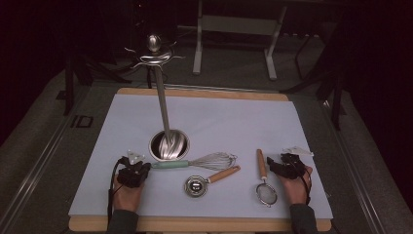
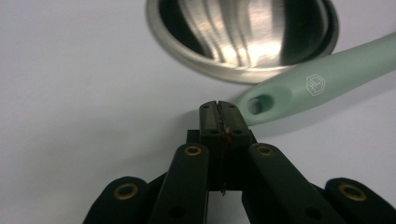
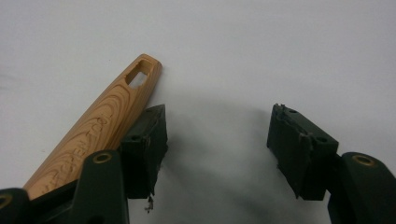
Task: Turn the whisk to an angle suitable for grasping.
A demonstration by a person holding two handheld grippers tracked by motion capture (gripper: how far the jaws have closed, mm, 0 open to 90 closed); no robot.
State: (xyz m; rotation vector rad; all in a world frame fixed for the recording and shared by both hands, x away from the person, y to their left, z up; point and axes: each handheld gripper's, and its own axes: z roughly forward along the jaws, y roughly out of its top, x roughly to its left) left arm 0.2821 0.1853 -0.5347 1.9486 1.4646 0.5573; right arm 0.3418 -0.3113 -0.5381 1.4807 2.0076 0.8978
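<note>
From above, my left claw (image 1: 139, 170) sits at the mint handle end of the whisk (image 1: 204, 161), beside the steel stand base (image 1: 169, 145) on the bench (image 1: 219, 117). Its own view shows it clenched on nothing, the handle tip just beside. My right claw (image 3: 217, 135) is released, its left jaw against the strainer's wooden handle (image 3: 100, 121)
</note>
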